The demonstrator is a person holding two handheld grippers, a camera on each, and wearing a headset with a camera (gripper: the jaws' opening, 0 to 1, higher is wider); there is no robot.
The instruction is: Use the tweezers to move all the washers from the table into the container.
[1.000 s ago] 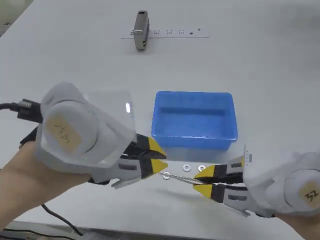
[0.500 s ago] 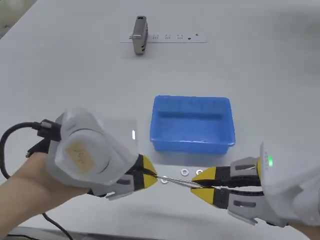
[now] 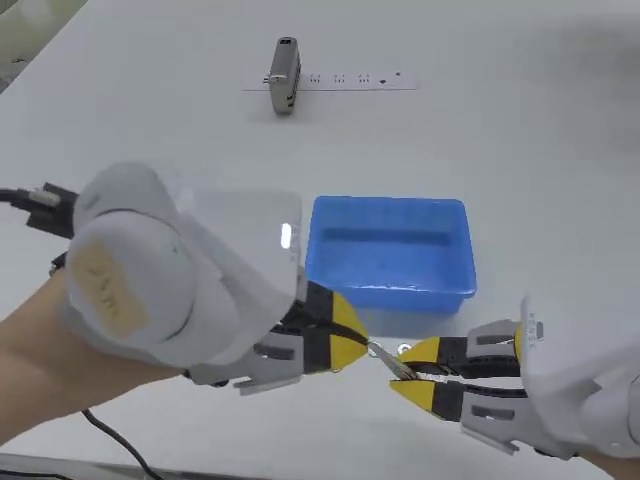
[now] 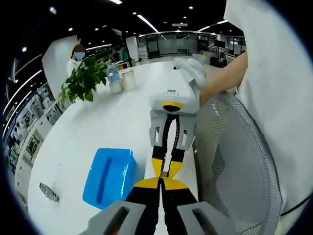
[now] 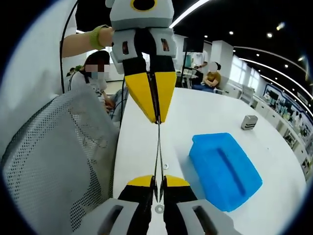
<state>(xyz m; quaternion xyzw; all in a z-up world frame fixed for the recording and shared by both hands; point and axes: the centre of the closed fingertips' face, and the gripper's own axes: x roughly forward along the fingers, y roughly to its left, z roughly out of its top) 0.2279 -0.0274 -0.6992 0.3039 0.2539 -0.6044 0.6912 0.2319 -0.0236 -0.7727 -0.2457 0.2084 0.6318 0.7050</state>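
Observation:
The thin steel tweezers [image 3: 383, 359] span the short gap between my two grippers, just in front of the blue container [image 3: 390, 203]. My left gripper [image 3: 360, 338] is shut on one end and my right gripper [image 3: 398, 372] on the other. In the right gripper view the tweezers [image 5: 158, 147] run straight from my right gripper [image 5: 157, 183] up into the left gripper [image 5: 157, 117]. One washer [image 3: 404, 349] lies on the table beside the tweezers. Two washers [image 5: 166, 167] [image 5: 159, 209] show under the tweezers, left of the container [image 5: 225, 169]. In the left gripper view my left gripper [image 4: 161, 180] meets the right gripper [image 4: 165, 169] tip to tip.
A white power strip [image 3: 345, 80] with a grey adapter [image 3: 286, 62] lies at the far side of the table. A black cable [image 3: 110, 440] trails off the near table edge at left. A mesh chair back [image 4: 234, 161] stands close behind the near edge.
The left gripper has moved right along the tweezers toward the right gripper, so the gap between the yellow tips is shorter. The right gripper has stayed about where it was.

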